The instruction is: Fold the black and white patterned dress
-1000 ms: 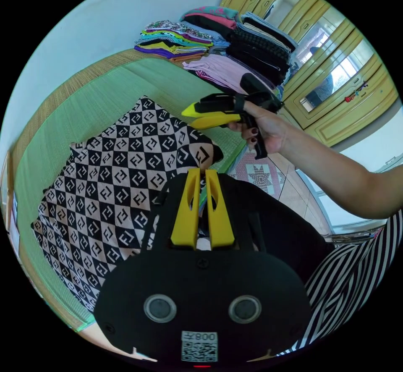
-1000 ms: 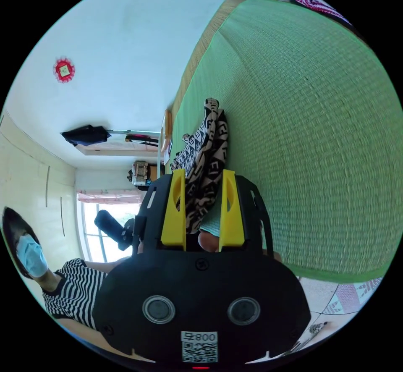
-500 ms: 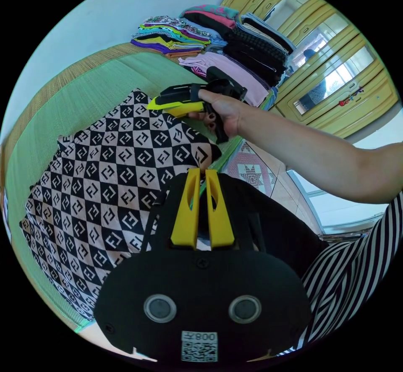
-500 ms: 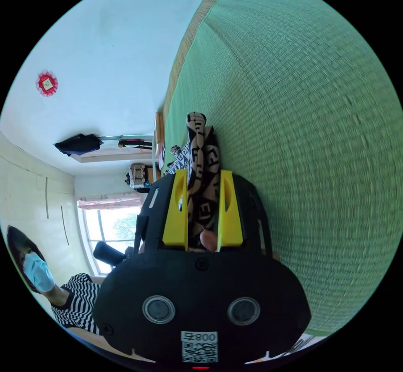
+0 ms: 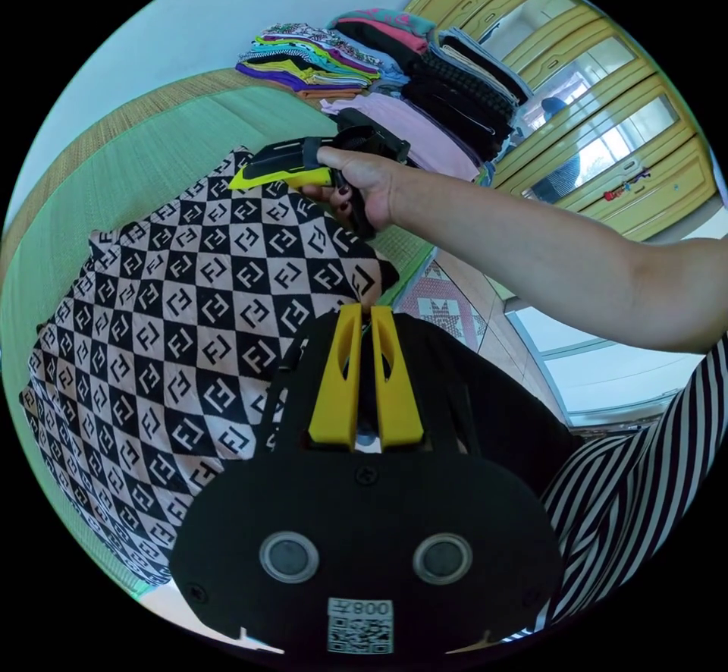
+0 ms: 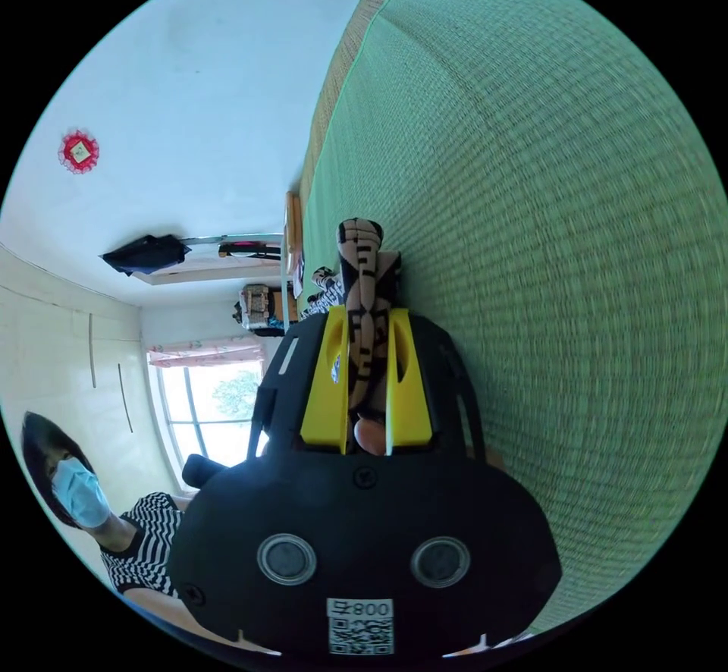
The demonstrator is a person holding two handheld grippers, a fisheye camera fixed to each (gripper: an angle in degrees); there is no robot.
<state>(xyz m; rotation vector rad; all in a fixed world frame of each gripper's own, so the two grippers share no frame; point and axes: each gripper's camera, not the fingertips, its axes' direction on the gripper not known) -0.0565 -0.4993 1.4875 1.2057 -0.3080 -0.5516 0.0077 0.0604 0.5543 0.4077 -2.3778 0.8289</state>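
The left claw (image 5: 365,312) has its two yellow jaws clenched on a corner of the black and white patterned dress (image 5: 197,308); the fabric corner sits pinched right at the jaw tips in the left gripper view. From there the dress spreads flat to the left and farther off over a green woven mat (image 5: 144,149).

At the far right corner of the dress, the right claw (image 5: 246,175) is held in a person's hand (image 5: 364,183), its yellow jaw tips at the dress edge. In the right gripper view, the right claw (image 6: 366,315) is clamped on a bunched fold of the dress (image 6: 364,270), which stands up between the jaws and rises beyond the tips, with the mat (image 6: 546,209) wide to the right of it.

Beyond the dress in the left gripper view, stacks of folded clothes (image 5: 394,73) lie on the far end of the mat, near a pale wall (image 5: 189,27). To the right of them stands a yellow cabinet (image 5: 607,133) with glass panels. The person's arm (image 5: 546,262) reaches across from the right, and a black and white striped garment (image 5: 637,490) shows at the near right. A patterned floor (image 5: 447,300) lies beside the mat's edge.

In the right gripper view, a person in a striped top (image 6: 144,535) is at the lower left, next to a window (image 6: 220,406).
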